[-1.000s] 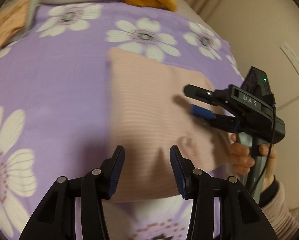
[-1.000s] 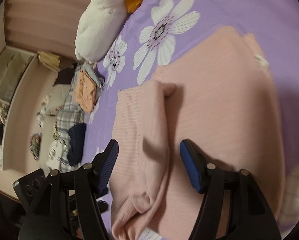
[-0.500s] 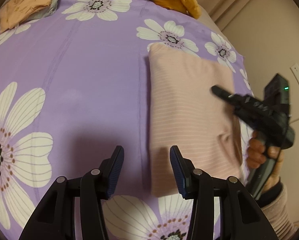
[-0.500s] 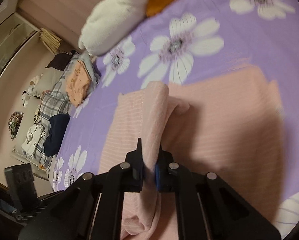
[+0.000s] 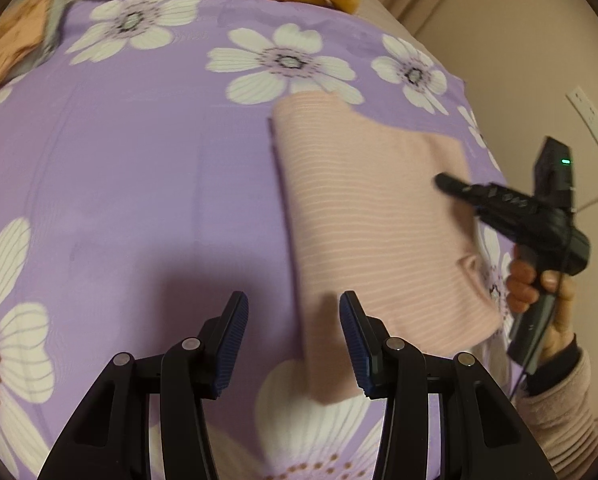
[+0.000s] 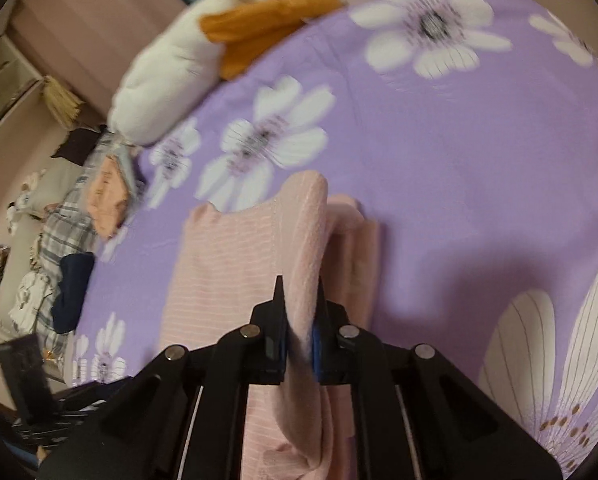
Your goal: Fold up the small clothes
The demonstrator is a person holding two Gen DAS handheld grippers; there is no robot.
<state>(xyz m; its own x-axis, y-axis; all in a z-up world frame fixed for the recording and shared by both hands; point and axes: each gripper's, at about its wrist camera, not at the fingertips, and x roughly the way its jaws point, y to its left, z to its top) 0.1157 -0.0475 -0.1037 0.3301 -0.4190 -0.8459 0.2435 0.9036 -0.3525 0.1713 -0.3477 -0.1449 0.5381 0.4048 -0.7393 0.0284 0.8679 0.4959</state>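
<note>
A pink striped garment (image 5: 371, 216) lies partly folded on the purple flowered bedspread (image 5: 139, 168). My left gripper (image 5: 294, 344) is open and empty, just above the bedspread at the garment's near left corner. My right gripper (image 6: 301, 332) is shut on a raised fold of the pink garment (image 6: 303, 248) and holds it up off the rest of the cloth. In the left wrist view the right gripper (image 5: 443, 182) shows at the garment's right edge, held by a hand.
A white pillow (image 6: 167, 92) and an orange cloth (image 6: 267, 24) lie at the head of the bed. A pile of other clothes (image 6: 71, 232) sits past the bed's far side. An orange garment (image 5: 11, 40) lies at the top left. A wall (image 5: 519, 60) stands close on the right.
My right gripper closed on the pink fold and has lifted it, carrying it across the garment. My left gripper has drawn back from the garment and stays open.
</note>
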